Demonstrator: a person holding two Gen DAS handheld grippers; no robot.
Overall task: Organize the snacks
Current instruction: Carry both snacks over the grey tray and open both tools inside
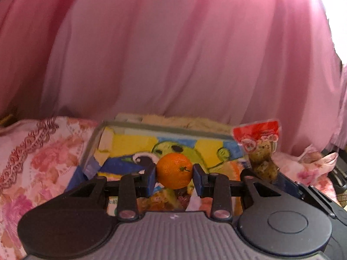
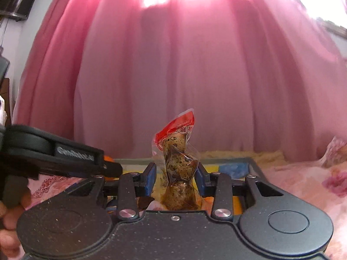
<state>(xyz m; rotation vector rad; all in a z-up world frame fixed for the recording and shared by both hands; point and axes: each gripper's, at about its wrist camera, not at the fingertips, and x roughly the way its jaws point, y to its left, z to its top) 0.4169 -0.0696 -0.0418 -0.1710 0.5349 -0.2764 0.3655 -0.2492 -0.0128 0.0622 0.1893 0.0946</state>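
The left hand-held gripper (image 1: 174, 176) pinches a round orange (image 1: 174, 171) above the box (image 1: 121, 145); it could roll free. At its 3 o'clock, the right hand-held gripper (image 2: 176, 176) clamps a slick quail-egg packet (image 2: 179, 162), which may slip.

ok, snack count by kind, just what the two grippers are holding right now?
orange: 1, clamped in the left gripper
quail egg packet: 1, clamped in the right gripper, with 3 speckled eggs showing through the clear wrap
Total: 2 snacks
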